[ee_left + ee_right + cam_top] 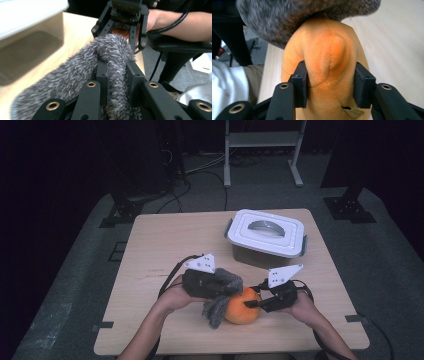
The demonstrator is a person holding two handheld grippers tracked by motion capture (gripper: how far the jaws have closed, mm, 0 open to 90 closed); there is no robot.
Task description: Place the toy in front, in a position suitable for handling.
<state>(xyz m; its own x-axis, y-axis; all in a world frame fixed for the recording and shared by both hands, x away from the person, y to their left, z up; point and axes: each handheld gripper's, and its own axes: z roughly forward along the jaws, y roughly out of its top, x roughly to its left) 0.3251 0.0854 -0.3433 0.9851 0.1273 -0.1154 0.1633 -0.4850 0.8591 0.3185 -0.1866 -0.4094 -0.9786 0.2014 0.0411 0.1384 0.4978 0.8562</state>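
1. Grey fuzzy cloth [110,57] is pinched in your left gripper [212,287]; in the left gripper view its jaws are pressed together on a fold of it, and the rest spills over their left side.
2. In the high view the cloth [222,295] drapes over the left flank of the orange plush toy [244,307], touching it and hanging down to the counter [165,245].
3. Your right gripper [262,301] comes at the toy from the other side. In the right gripper view its jaws sit on either side of the orange plush toy [324,65] and squeeze its soft body, so it bulges between them.
4. A small tag [353,112] shows on the toy low down, near the right jaw.
5. The toy rests on the counter near its front edge, between your two hands.
6. Behind it, well apart, stands a white lidded box [267,235] with the lid on and a grey handle set into the top.
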